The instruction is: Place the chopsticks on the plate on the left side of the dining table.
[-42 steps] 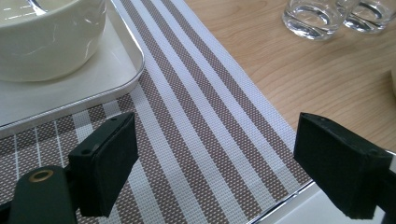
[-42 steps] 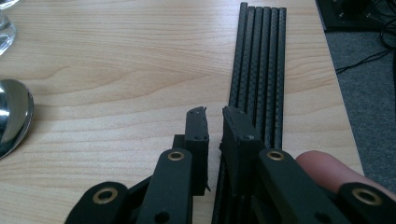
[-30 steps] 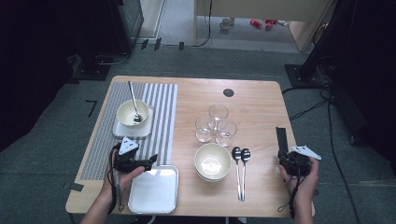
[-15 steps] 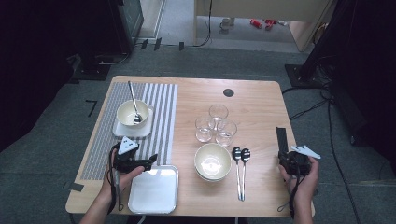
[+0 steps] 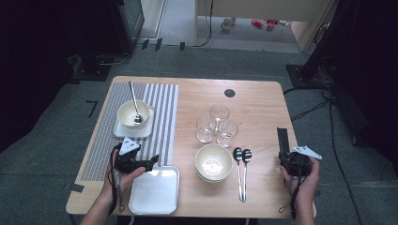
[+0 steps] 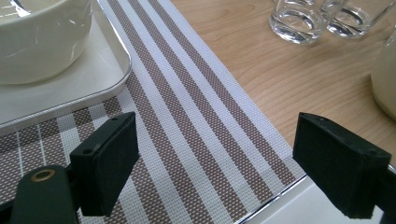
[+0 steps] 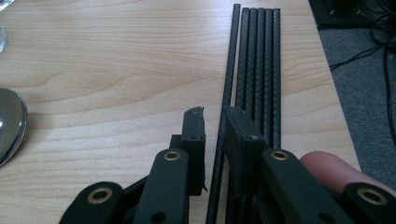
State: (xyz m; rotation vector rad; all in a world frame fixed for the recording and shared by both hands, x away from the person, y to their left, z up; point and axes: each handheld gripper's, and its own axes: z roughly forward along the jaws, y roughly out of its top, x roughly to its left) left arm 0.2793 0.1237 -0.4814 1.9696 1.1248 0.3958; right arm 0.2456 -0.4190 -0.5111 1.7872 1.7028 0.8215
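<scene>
While held low over the striped placemat (image 6: 196,121) beside the empty white tray (image 5: 155,190): left gripper (image 6: 212,161), fingers set wide, nothing between them. Right gripper (image 7: 214,130) at the counter's (image 5: 253,101) right edge, fingers narrow, closed on one black rod (image 7: 229,84) of a row lying there. Two spoons (image 5: 242,161) just right of stacked bowls (image 5: 213,161); three glasses (image 5: 217,124) beyond. Bowl with spoon (image 5: 134,114) on far tray.
</scene>
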